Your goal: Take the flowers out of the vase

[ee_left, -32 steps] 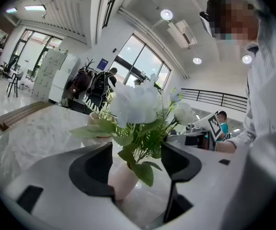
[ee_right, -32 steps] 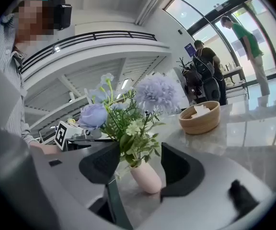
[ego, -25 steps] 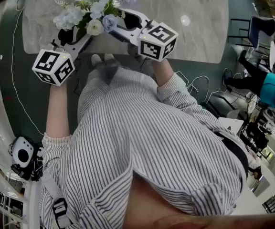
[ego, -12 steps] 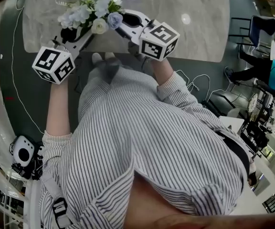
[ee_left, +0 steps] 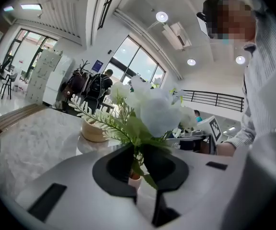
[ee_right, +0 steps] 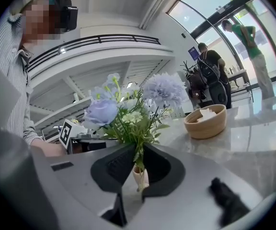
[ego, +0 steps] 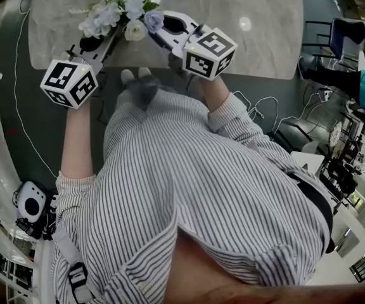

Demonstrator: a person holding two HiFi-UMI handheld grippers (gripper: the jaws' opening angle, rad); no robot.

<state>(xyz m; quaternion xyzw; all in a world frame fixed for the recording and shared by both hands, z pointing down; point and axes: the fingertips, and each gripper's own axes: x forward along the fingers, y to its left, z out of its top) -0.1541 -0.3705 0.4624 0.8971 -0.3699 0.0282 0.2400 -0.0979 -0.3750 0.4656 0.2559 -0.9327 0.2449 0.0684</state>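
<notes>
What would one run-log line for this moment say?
step: grasp flowers | left gripper: jaws just closed on flowers | right gripper: jaws just closed on flowers | vase: flowers not yet out

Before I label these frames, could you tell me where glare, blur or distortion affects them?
Head view: a glare spot on the marble table, fisheye-bent edges. Left gripper view: the flowers look soft and washed out. Right gripper view: flowers sharper, windows bright.
</notes>
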